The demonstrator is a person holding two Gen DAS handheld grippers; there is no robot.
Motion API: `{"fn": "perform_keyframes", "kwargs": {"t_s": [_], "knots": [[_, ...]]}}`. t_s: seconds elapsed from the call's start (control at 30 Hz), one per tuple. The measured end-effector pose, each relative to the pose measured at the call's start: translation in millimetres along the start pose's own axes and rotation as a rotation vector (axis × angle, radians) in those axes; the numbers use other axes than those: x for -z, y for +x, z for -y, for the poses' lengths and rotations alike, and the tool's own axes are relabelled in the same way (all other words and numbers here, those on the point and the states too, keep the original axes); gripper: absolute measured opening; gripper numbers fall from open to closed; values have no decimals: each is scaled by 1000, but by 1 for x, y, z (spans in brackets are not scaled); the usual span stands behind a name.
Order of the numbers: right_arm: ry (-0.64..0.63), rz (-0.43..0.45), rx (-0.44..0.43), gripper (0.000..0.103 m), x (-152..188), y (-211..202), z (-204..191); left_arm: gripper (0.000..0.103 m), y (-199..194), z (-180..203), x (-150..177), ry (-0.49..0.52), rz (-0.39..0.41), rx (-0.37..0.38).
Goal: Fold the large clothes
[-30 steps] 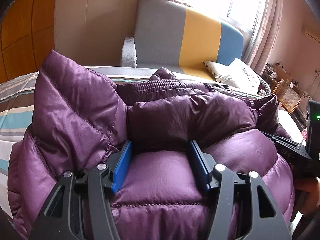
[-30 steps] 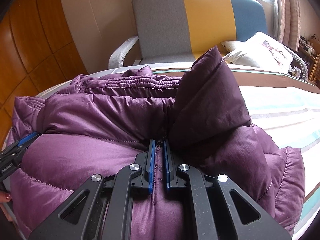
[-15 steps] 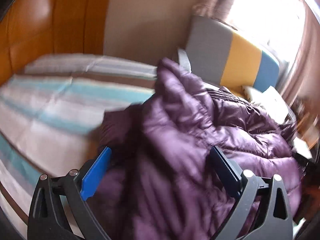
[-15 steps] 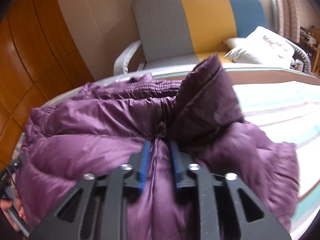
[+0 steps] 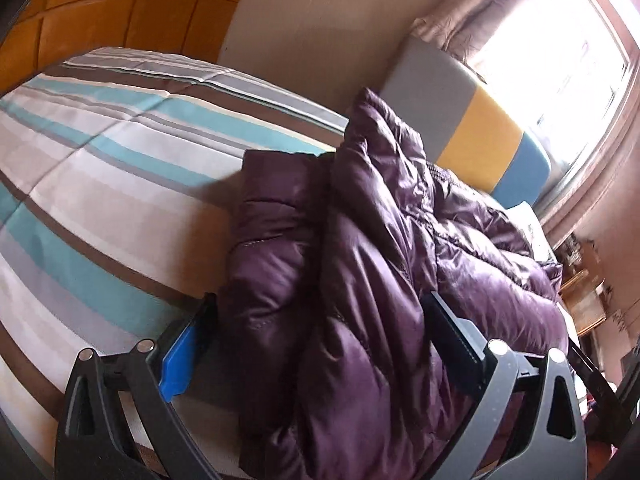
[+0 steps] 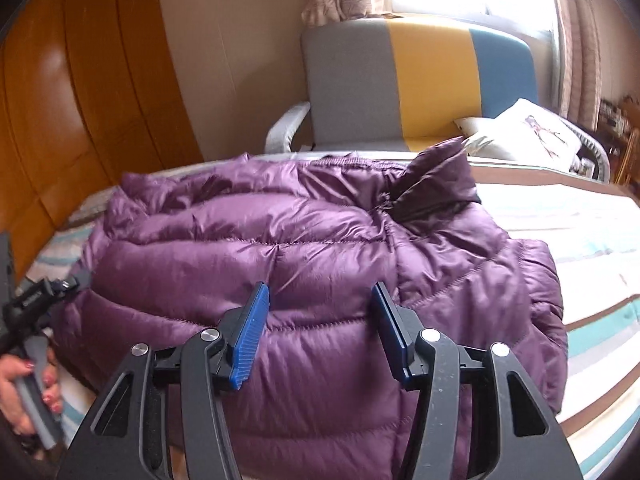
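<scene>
A purple puffer jacket (image 6: 320,248) lies bunched on the striped bed sheet (image 6: 580,240), its dark collar flap (image 6: 436,176) sticking up at the far side. My right gripper (image 6: 320,286) hovers over the jacket's near middle. Its jaws are opening, and its blue pads (image 6: 250,332) touch no fabric. In the left wrist view the jacket (image 5: 380,280) runs away to the right. My left gripper (image 5: 320,298) stands wide open, straddling the jacket's near left edge without pinching it. It also shows as the left gripper (image 6: 36,300) at the right wrist view's left edge, held by a hand (image 6: 20,392).
A grey, yellow and blue armchair (image 6: 420,80) stands beyond the bed with a white pillow (image 6: 528,136) beside it. Brown padded wall panels (image 6: 80,100) rise on the left. Bare striped sheet (image 5: 100,180) spreads left of the jacket. A bright window (image 5: 560,52) is at the right.
My right gripper went from shut on a jacket fold to open and drew back. My left gripper opened wide, rolled and swung to the jacket's left edge. The raised flaps have sunk.
</scene>
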State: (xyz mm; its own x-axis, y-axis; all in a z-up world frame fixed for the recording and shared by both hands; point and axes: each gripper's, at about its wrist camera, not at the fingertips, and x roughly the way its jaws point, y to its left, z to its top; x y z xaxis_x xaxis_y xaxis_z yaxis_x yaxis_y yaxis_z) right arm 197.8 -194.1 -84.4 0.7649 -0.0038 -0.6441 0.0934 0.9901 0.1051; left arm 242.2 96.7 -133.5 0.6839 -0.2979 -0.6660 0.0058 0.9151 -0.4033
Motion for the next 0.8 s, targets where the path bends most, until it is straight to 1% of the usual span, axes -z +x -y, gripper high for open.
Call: {"fn": "perform_keyframes", "kwargs": {"t_s": [0.03, 0.1, 0.17, 0.23, 0.27, 0.3, 0.33, 0.4, 0.47, 0.53, 0.57, 0.6, 0.63, 0.7, 0.73, 0.77, 0.8], "knots": [[-13, -22, 21, 53, -2, 10, -1, 101, 0, 1, 0, 2, -6, -1], [-10, -38, 22, 53, 1, 21, 2, 101, 4, 4, -1, 23, -15, -14], [31, -36, -5, 53, 1, 15, 7, 101, 3, 4, -2, 25, -18, -15], [83, -26, -39, 53, 4, 2, 17, 101, 2, 1, -3, 14, -16, 2], [111, -10, -43, 53, 6, -10, 24, 101, 0, -1, -4, 5, -12, 16], [129, 13, -26, 55, 9, -22, 32, 101, -1, -3, -5, -5, -8, 33], [140, 31, -6, 63, 13, -32, 37, 100, -1, -5, -4, -13, -8, 51], [194, 59, 62, 74, 21, -54, 62, 100, -1, -4, -4, -17, -15, 66], [252, 40, 103, 74, 28, -61, 88, 96, 0, -3, -4, -28, -25, 100], [334, 3, 123, 74, 37, -61, 117, 92, 1, 2, -4, -22, -36, 100], [396, -13, 112, 74, 42, -60, 132, 89, 2, 3, -3, -24, -38, 102], [457, -27, 75, 74, 47, -58, 145, 87, 2, 2, -3, -38, -37, 113], [513, -41, 15, 74, 52, -54, 155, 84, 2, 1, -3, -49, -37, 122], [583, -69, -83, 74, 57, -44, 166, 75, 2, -2, -3, -71, -43, 142], [602, -77, -129, 67, 59, -39, 168, 67, 2, -2, -3, -77, -50, 151], [609, -79, -150, 60, 60, -35, 168, 60, 2, -3, -2, -84, -59, 164], [605, -85, -146, 47, 61, -32, 166, 57, 0, -2, -2, -85, -63, 170]]}}
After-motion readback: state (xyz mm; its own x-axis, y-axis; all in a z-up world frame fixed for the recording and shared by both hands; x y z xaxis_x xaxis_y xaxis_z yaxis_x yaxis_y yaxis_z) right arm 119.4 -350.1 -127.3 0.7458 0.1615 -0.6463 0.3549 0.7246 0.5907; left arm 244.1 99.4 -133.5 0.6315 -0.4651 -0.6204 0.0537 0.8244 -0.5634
